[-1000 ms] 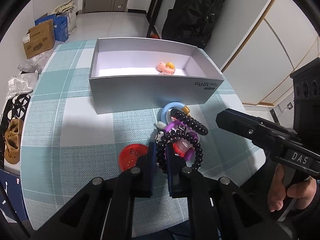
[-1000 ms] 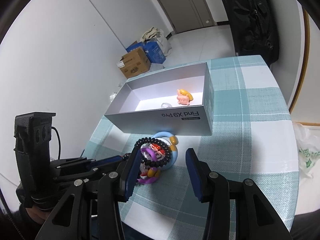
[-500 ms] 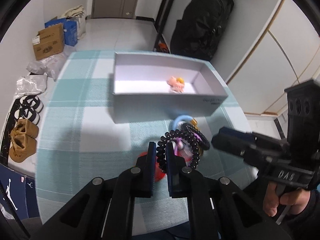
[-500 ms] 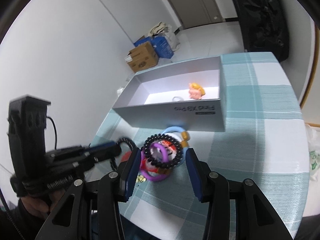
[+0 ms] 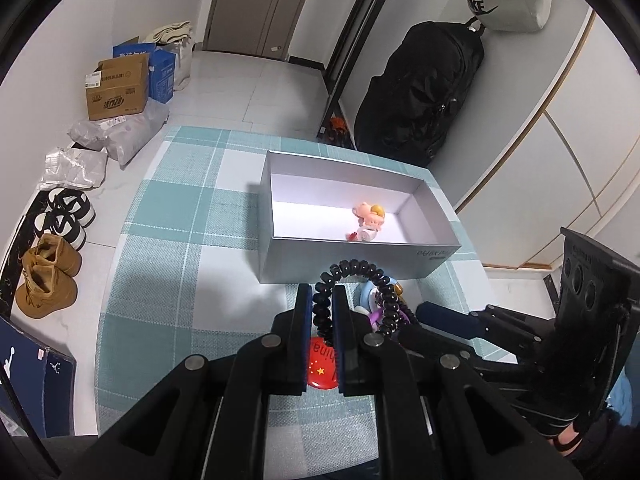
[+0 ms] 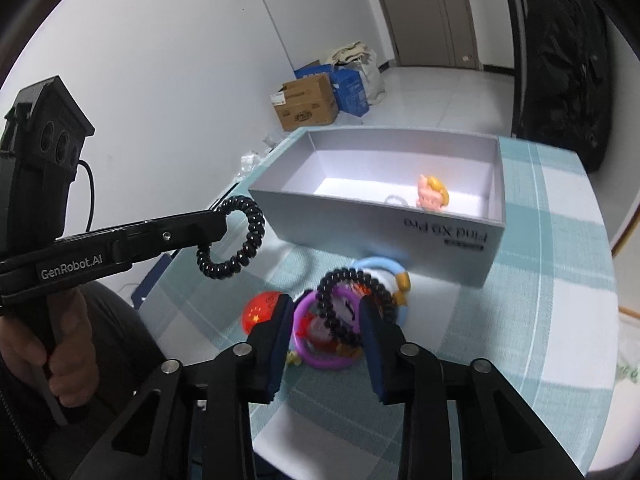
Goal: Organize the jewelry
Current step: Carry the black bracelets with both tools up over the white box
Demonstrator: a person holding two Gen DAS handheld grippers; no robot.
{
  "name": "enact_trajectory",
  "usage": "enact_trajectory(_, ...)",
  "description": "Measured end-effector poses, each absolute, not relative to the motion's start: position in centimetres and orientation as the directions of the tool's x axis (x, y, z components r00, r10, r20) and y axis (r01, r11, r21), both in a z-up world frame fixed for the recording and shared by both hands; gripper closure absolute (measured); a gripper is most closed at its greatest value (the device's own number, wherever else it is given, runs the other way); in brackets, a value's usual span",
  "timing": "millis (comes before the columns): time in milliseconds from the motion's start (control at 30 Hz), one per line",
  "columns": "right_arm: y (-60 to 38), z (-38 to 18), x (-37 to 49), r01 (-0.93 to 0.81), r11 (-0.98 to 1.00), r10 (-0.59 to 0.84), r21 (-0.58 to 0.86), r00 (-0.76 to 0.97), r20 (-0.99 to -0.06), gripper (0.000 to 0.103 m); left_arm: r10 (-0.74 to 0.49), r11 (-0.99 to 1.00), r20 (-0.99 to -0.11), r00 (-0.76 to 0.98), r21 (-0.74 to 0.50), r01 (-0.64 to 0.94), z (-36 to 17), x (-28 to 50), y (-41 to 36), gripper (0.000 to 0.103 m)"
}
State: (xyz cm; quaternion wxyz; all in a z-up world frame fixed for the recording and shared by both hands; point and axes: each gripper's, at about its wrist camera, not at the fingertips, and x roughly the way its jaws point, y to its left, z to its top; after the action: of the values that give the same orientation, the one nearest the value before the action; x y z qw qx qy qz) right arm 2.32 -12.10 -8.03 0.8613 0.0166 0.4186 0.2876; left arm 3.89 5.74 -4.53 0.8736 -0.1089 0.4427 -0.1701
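My left gripper (image 5: 322, 294) is shut on a black spiral coil bracelet (image 5: 362, 276) and holds it lifted above the table; it also shows in the right wrist view (image 6: 236, 238) hanging from the left gripper (image 6: 218, 222). My right gripper (image 6: 326, 312) is open, its jaws around a pile of jewelry on the table: a black bead bracelet (image 6: 352, 302), a purple ring (image 6: 320, 344), a blue ring (image 6: 382, 270). The grey open box (image 5: 360, 258) holds a small pink figure (image 5: 370, 216).
A red round badge (image 5: 322, 364) lies on the teal checked tablecloth (image 5: 180, 280) under my left gripper. The box stands at the table's far side. On the floor to the left lie shoes and cardboard boxes. A black bag stands behind the table.
My left gripper has lifted the black coil bracelet up off the pile and away from the table. My right gripper has moved closer over the remaining pile.
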Motion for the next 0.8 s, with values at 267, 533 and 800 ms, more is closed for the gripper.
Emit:
enact_trajectory(267,-11.8,-8.4,3.1,-0.479,0.833,0.512,0.278,0.473,-0.717,0.094,-0.401,0.915,-0.734,0.549,-0.350,0.200,-4.4,4.0,6.0,0.098)
enact_trajectory(533,-14.2,-7.3,3.6,-0.437,0.796,0.599,0.419,0.473,-0.645,0.095,-0.416,0.907,-0.723,0.551,-0.376,0.191,-4.3,4.3,6.1,0.098)
enact_trajectory(800,-15.7,-6.0,3.5,-0.432,0.744,0.668,0.510,0.481,-0.567,0.095,-0.433,0.896,-0.698,0.570,-0.402,0.188,-3.8,4.6,6.2,0.098)
